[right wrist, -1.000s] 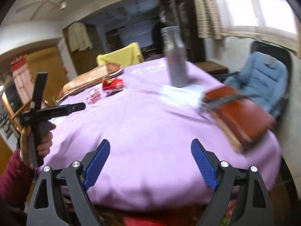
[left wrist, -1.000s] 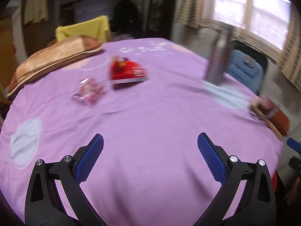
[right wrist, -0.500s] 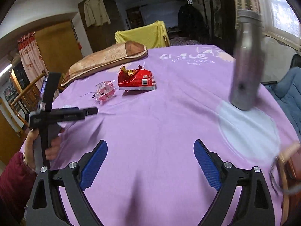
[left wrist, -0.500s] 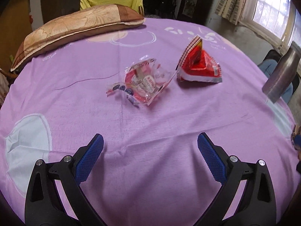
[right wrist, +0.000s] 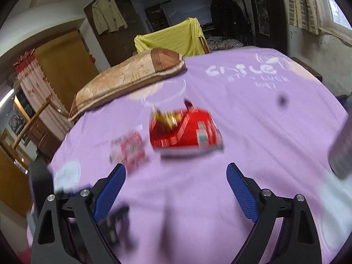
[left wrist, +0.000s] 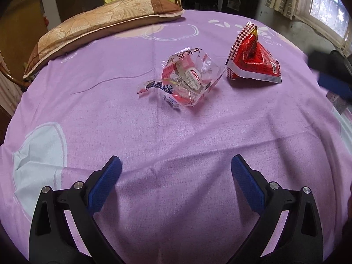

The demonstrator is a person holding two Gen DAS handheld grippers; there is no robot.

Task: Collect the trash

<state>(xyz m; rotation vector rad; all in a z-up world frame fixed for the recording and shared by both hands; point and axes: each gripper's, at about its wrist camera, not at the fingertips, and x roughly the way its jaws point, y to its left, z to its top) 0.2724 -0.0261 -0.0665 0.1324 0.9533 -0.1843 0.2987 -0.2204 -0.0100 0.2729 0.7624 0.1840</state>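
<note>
Two pieces of trash lie on the purple tablecloth [left wrist: 176, 136]. A clear crumpled wrapper [left wrist: 183, 80] with red print sits mid-table, and a red snack packet [left wrist: 253, 60] with a checkered edge lies just right of it. My left gripper [left wrist: 176, 184] is open, nothing between its blue pads, well short of the clear wrapper. In the blurred right wrist view the red packet [right wrist: 187, 132] is straight ahead and the clear wrapper [right wrist: 129, 149] lies to its left. My right gripper [right wrist: 176, 189] is open and empty, a short way before the packet. Its blurred blue pad [left wrist: 332, 83] shows at the left view's right edge.
A tan and brown pillow [left wrist: 99, 35] lies along the far left of the table, with a yellow-draped chair [right wrist: 171, 37] behind it. A grey metal bottle [right wrist: 343, 151] stands at the right edge. Curtained windows [left wrist: 325, 6] are to the right.
Both grippers moved forward toward the trash, which now looks larger and nearer. The right gripper swung left, so the red packet is centred and the bottle slid to the right edge. Jaws stayed open.
</note>
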